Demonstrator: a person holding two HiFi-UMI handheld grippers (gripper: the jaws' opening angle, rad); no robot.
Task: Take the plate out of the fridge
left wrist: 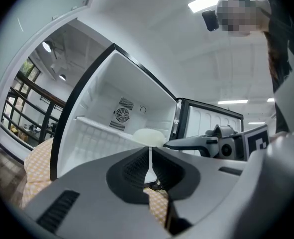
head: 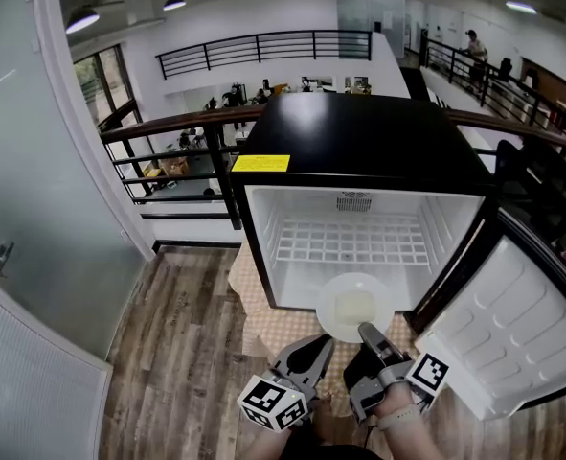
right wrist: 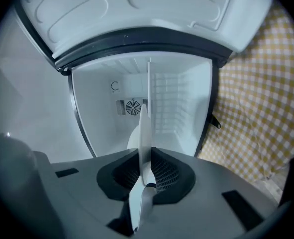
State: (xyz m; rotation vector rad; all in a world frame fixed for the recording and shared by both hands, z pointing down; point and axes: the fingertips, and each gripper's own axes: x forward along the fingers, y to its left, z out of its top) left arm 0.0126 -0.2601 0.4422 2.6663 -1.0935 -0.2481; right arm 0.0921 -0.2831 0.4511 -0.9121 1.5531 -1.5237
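Observation:
A round white plate (head: 354,307) with a pale yellowish centre sits at the front lip of the open mini fridge (head: 359,132), half out of the cavity. My right gripper (head: 367,332) is shut on its near rim; in the right gripper view the plate (right wrist: 144,128) stands edge-on between the closed jaws. My left gripper (head: 327,341) meets the rim's near left part. In the left gripper view a thin white strip of the plate (left wrist: 147,135) runs down between its closed jaws, and the right gripper (left wrist: 186,143) shows beside it.
The fridge door (head: 512,333) swings open to the right. A wire shelf (head: 350,242) lies inside the white cavity. A yellow checked cloth (head: 273,329) covers the floor under the fridge. A glass wall (head: 33,209) stands at left, a railing (head: 168,127) behind.

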